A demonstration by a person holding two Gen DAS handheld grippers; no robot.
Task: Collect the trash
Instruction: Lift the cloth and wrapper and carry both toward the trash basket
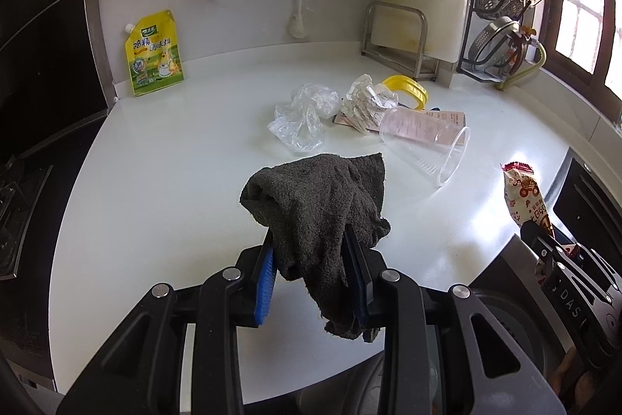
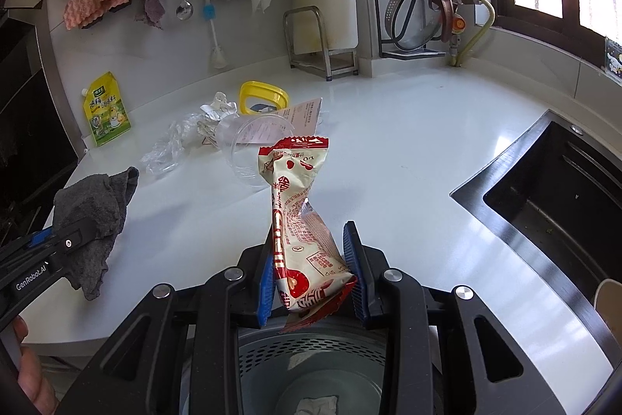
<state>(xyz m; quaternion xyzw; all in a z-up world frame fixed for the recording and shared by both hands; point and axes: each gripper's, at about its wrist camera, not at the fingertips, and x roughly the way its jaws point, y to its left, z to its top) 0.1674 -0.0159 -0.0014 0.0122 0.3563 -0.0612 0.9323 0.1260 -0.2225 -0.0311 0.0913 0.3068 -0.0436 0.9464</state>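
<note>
My left gripper is shut on a dark grey cloth above the white counter's near edge; the cloth also shows in the right wrist view. My right gripper is shut on a red and cream snack wrapper, held upright over a grey bin below the counter edge. The wrapper also shows in the left wrist view. On the counter lie a crumpled clear plastic bag, a crumpled white wrapper, a tipped clear plastic cup, a paper leaflet and a yellow lid.
A yellow seasoning pouch stands at the back left wall. A metal rack and a lid stand stand at the back right. A black sink is sunk in the counter on the right. A stove lies left.
</note>
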